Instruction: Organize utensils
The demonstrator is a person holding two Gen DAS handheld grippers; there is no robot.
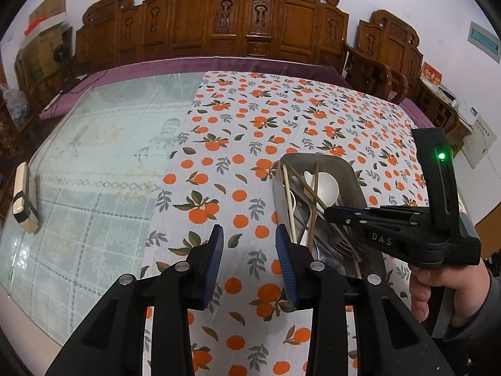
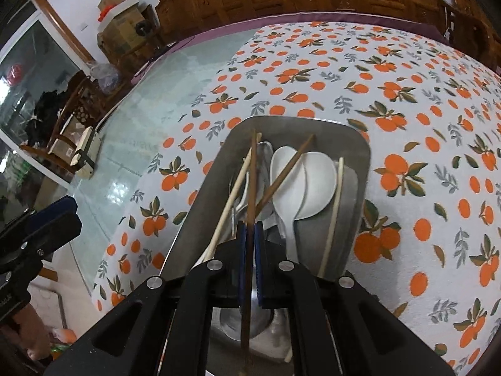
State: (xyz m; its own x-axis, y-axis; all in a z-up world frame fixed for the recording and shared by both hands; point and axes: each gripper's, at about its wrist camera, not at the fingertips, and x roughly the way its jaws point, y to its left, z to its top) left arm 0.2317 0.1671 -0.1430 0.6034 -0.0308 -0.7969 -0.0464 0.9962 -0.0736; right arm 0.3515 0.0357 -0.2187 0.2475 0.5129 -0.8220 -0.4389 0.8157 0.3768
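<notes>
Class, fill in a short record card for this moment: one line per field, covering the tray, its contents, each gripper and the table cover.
tray: metal tray on the orange-print cloth
contents: white spoons, pale chopsticks, dark chopsticks, metal utensils
right gripper: shut on a dark chopstick over the tray
left gripper: open, holding nothing, left of the tray
bare side: glass tabletop with a small block
</notes>
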